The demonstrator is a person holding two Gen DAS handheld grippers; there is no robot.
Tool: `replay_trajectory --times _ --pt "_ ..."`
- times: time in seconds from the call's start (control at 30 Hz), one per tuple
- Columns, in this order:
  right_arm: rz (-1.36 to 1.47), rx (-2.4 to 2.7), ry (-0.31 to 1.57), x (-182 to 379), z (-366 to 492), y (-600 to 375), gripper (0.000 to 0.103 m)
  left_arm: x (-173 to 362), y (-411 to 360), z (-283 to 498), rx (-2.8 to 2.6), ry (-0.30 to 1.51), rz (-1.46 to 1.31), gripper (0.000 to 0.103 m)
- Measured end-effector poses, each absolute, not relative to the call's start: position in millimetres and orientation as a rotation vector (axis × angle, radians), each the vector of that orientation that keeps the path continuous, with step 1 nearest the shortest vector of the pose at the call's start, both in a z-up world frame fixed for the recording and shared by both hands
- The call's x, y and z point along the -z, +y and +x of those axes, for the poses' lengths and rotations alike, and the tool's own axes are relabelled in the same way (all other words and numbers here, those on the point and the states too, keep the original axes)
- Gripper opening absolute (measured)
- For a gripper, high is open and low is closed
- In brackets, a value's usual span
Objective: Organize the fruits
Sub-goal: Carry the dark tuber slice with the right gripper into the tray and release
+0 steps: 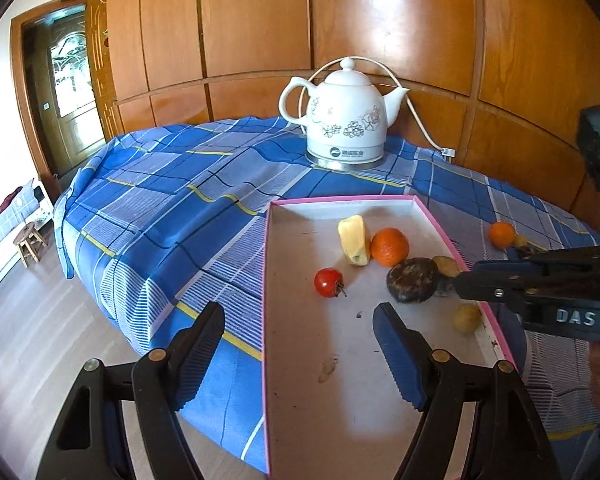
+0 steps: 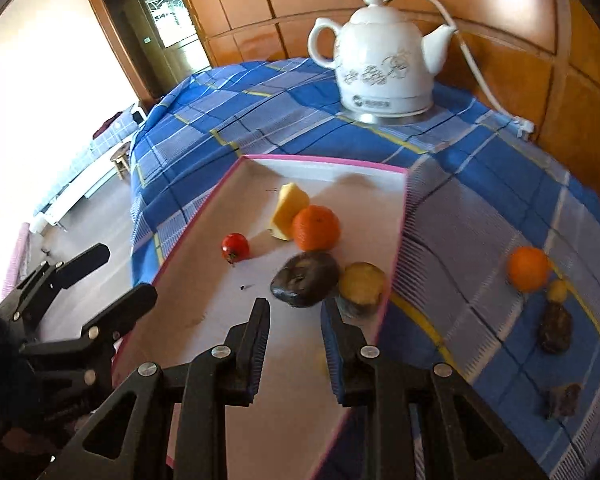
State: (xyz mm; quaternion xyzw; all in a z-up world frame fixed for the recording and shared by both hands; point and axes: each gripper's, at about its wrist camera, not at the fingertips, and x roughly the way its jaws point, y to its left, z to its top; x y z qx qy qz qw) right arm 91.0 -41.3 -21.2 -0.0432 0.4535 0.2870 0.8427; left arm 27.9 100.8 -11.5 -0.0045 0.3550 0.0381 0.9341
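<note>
five fruits in tray (image 2: 400, 216) just beyond nearly closed, empty right claw (image 2: 296, 320); left claw (image 1: 300, 352) spread, empty

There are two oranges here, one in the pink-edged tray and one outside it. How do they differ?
The orange in the tray lies on the white floor of the tray, touching a pale yellow piece of fruit. The orange on the cloth sits outside on the blue checked tablecloth, beside a small yellow fruit. The one in the tray looks larger, though it is also nearer the camera. Both are round and bright orange.
</note>
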Motion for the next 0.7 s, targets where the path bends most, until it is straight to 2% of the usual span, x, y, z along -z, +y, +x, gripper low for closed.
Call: replay_trajectory --times 0.7 --pt "-0.173 -0.478 0.869 -4 49 -119 0.032 -10 49 17 0.044 0.67 0.106 0.077"
